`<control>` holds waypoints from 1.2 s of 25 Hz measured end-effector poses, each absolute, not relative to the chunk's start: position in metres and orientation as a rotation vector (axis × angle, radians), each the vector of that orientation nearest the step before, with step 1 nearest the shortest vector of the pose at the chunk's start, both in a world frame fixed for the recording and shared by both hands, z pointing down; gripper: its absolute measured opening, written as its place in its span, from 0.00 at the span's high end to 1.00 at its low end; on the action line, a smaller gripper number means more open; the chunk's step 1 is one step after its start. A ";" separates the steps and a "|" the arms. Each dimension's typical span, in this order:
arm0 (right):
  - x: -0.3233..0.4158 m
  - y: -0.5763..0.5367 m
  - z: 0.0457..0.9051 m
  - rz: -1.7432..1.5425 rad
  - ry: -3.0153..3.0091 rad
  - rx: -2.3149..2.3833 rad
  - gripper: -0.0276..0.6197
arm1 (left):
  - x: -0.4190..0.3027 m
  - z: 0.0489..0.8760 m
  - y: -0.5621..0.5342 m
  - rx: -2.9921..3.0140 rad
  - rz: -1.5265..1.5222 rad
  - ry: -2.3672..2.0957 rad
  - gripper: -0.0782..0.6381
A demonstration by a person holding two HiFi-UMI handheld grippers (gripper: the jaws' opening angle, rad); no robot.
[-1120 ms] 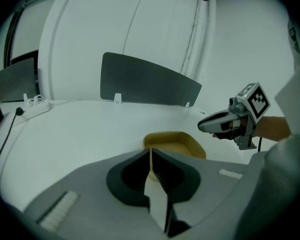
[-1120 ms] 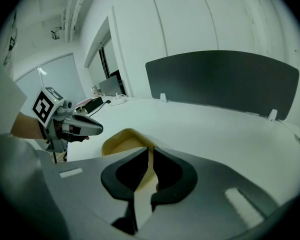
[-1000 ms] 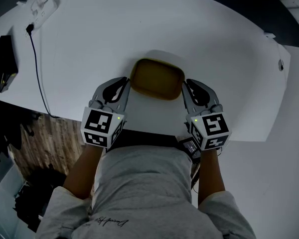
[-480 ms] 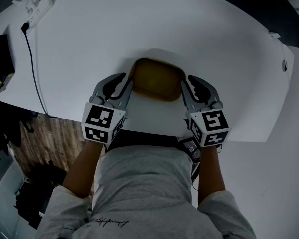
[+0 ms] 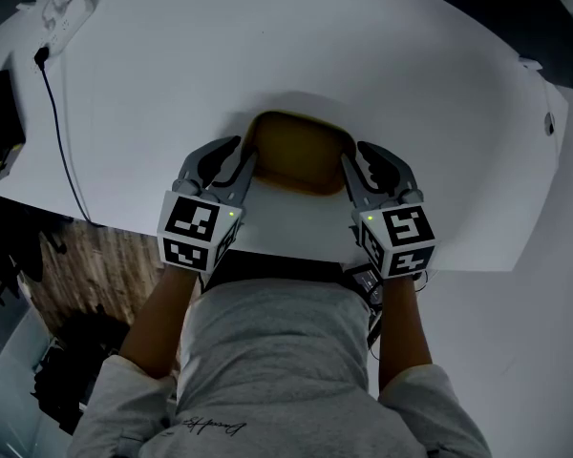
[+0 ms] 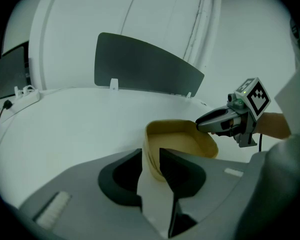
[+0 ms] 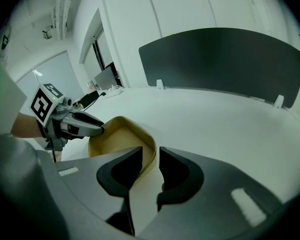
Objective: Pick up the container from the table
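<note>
- Looking down from the head view, the tan container [image 5: 301, 156] sits on the white table [image 5: 267, 55] just ahead of the person. Its long axis runs side to side. The left gripper [image 5: 241, 156] is at its left end and the right gripper [image 5: 355, 157] at its right end, both equally close. Each points forward and down at an end wall.
- In the left gripper view, the jaws of the left gripper [image 6: 150, 156] stand spread, having just been opening. The container's [image 6: 185, 144] near end wall rises in the gap between them, one jaw inside the rim and one outside. Neither pad looks pressed on the wall. The rest of the container stretches ahead and to the right, where the right gripper's [image 6: 202, 123] tips meet the far rim.
- In the right gripper view, things are mirrored. The right gripper's [image 7: 150, 156] jaws are apart, also just opened, and straddle the container's [image 7: 115, 136] rim at this end without pinching it. The body lies ahead and to the left, towards the left gripper [image 7: 100, 130] at the opposite end.
- Judging from this, a lift needs both pairs of jaws to close on the end walls they already straddle, then rise together so the container stays level.
</note>
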State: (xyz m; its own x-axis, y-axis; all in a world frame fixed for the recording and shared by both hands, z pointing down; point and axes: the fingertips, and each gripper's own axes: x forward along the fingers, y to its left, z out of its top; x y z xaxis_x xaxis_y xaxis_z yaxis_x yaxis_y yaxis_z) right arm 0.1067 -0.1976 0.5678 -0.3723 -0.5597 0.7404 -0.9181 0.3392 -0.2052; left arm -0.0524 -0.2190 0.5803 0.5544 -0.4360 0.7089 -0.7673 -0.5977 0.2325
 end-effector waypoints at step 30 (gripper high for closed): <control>0.108 -0.203 0.582 0.894 -1.977 1.301 0.88 | -0.044 0.589 -0.223 2.209 0.857 -0.964 0.86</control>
State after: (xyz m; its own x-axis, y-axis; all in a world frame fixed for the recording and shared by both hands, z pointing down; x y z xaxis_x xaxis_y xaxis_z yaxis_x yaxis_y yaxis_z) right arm 0.1083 -0.2026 0.5824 -0.3375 -0.5280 0.7793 -0.9338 0.2921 -0.2065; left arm -0.0437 -0.2235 0.5887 0.5335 -0.4125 0.7384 -0.7816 -0.5740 0.2441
